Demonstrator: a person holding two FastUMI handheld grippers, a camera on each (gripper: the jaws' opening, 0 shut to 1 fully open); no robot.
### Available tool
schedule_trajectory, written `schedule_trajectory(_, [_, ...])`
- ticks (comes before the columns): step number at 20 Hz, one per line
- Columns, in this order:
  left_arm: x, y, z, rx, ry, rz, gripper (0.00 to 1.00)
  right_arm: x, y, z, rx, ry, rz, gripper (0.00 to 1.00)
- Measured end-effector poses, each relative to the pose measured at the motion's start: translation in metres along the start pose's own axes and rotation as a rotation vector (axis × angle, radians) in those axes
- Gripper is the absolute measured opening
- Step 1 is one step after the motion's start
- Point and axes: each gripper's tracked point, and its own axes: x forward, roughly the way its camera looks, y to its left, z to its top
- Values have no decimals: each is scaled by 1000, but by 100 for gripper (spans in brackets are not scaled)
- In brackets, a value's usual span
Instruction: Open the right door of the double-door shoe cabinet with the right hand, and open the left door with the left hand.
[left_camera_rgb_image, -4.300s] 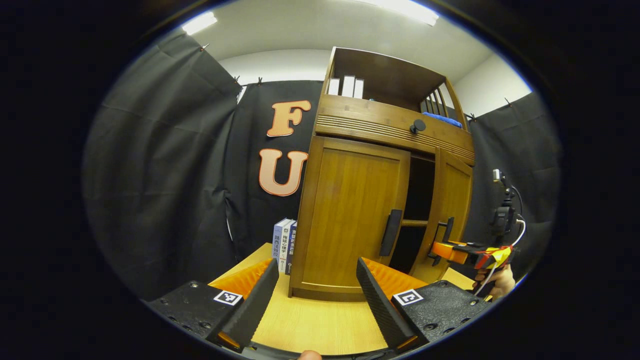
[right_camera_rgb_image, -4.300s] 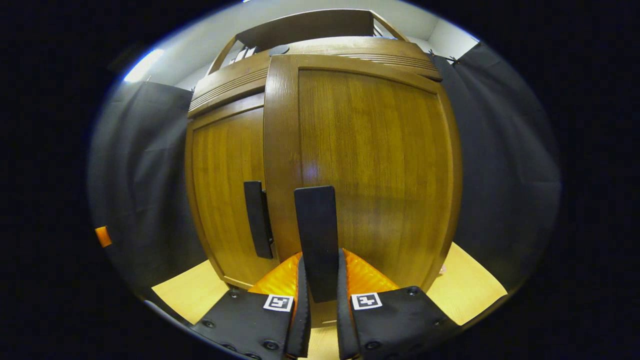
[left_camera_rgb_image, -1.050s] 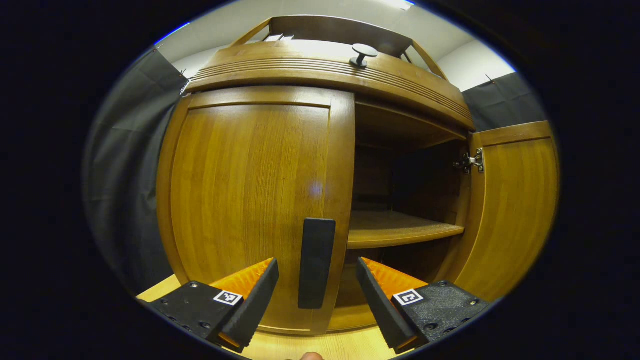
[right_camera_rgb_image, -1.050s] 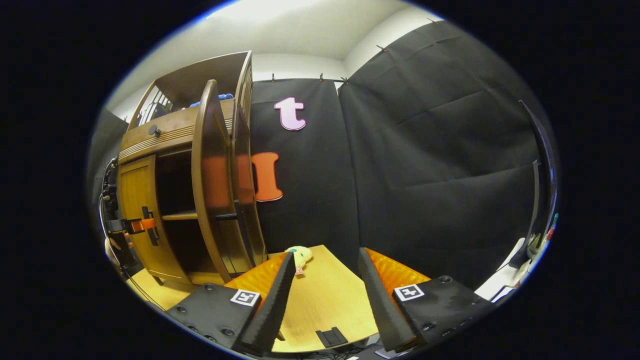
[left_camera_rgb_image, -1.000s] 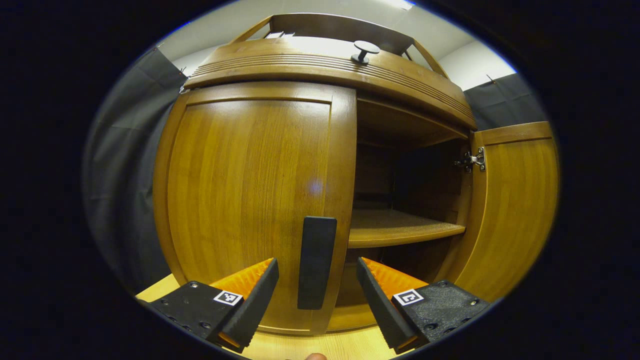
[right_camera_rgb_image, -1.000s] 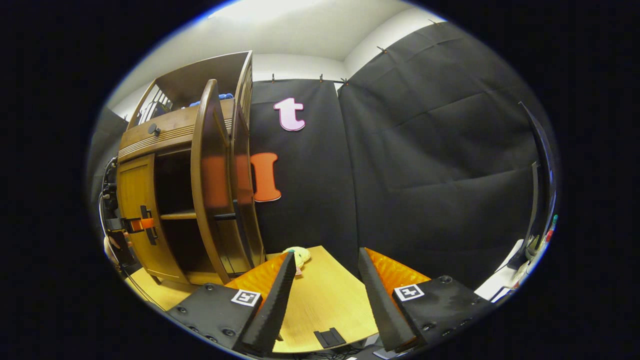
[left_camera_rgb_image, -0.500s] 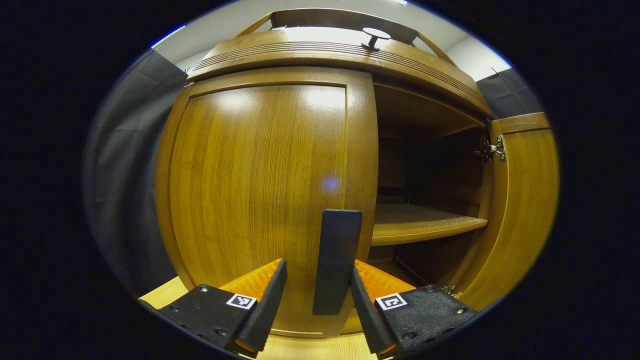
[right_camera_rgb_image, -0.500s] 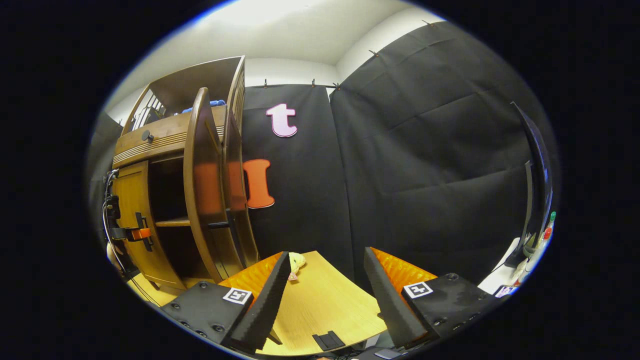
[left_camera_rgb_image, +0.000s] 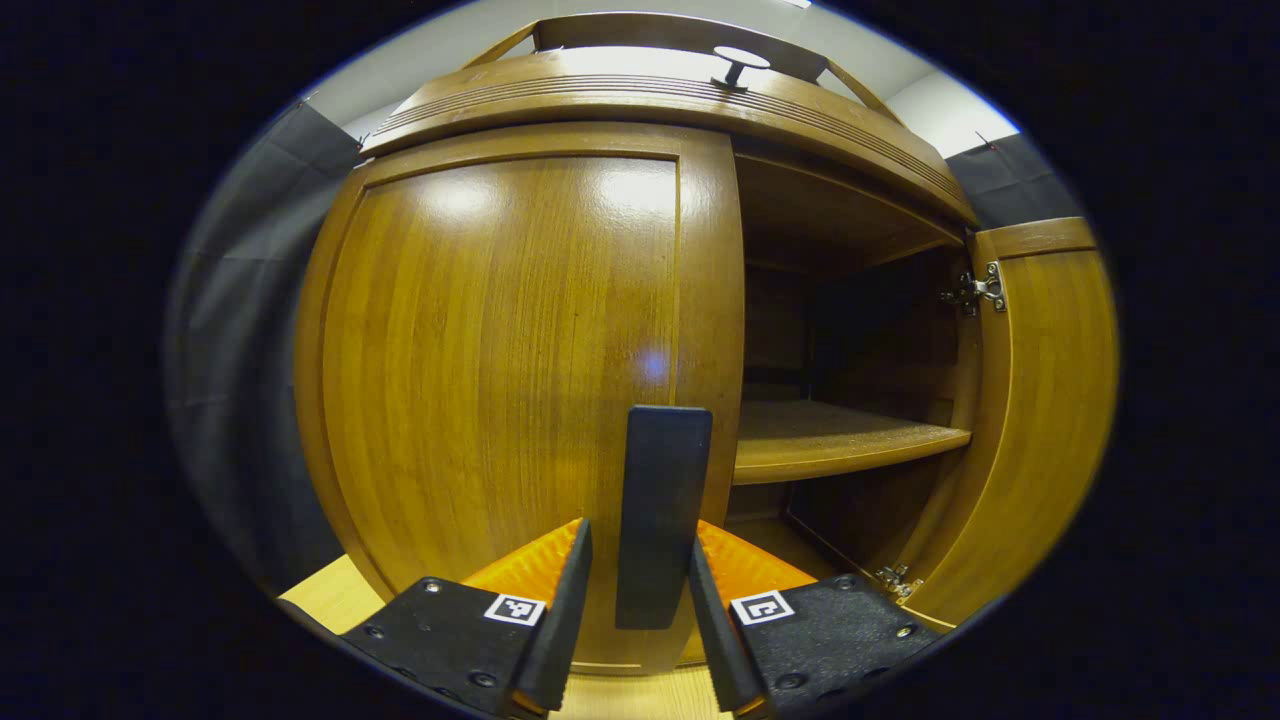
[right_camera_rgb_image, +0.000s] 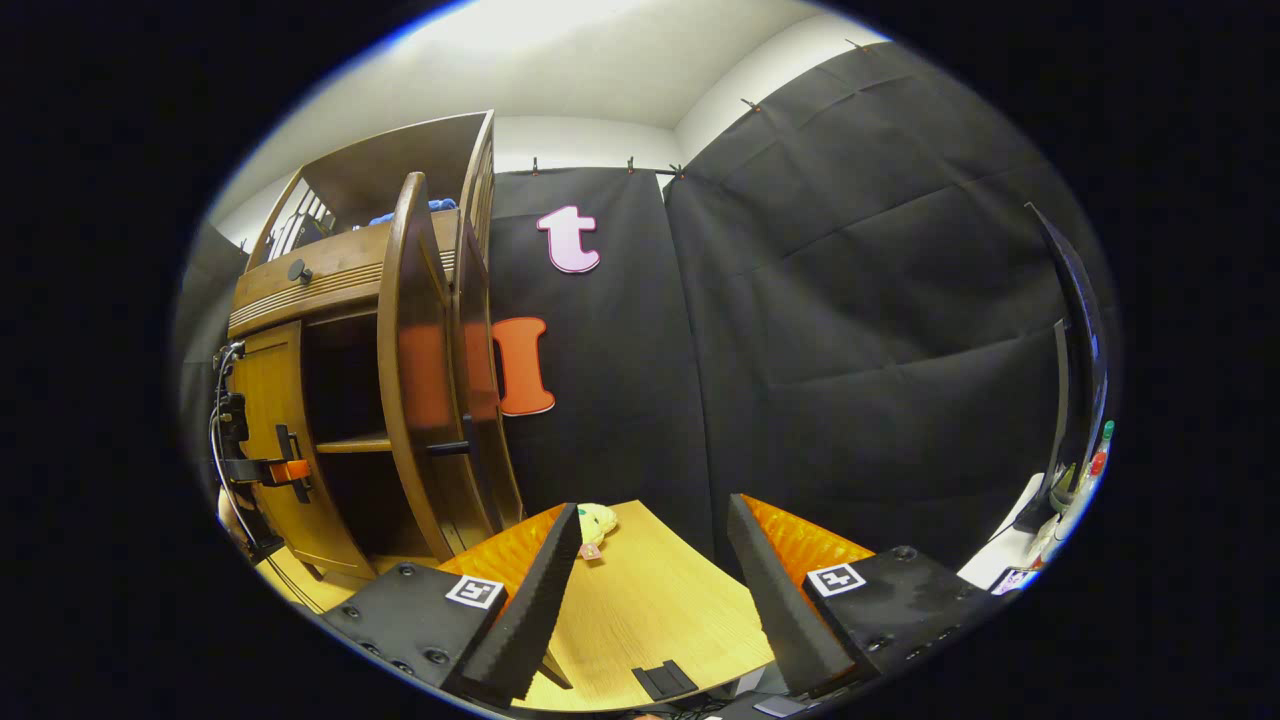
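Note:
The wooden shoe cabinet's left door (left_camera_rgb_image: 500, 380) is closed. Its black vertical handle (left_camera_rgb_image: 660, 500) stands between the fingers of my left gripper (left_camera_rgb_image: 640, 525). The jaws have narrowed around it, the right finger (left_camera_rgb_image: 712, 630) close against the handle and a slim gap left at the other finger. In the right gripper view the left gripper (right_camera_rgb_image: 285, 468) shows at that handle, far left. The right door (left_camera_rgb_image: 1040, 400) is swung wide, edge-on as right door (right_camera_rgb_image: 415, 360) there. My right gripper (right_camera_rgb_image: 653, 503) hangs open over the table (right_camera_rgb_image: 650, 610), away from the cabinet, holding nothing.
Inside the open half is a bare shelf (left_camera_rgb_image: 840, 440). A drawer knob (left_camera_rgb_image: 738, 62) sits above the doors. A small yellow plush toy (right_camera_rgb_image: 597, 520) lies on the table near the open door. A monitor (right_camera_rgb_image: 1075, 370) stands at the far right.
The left gripper moved in to the left door's handle and its fingers narrowed around it. The right gripper, earlier shut on the right door's handle, has let go and stays back; the door stands wide.

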Motion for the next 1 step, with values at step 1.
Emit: schedule_trajectory(1, [-1,-3,-3,-5,9,-10,53,0,1,0,1,2,1,84])
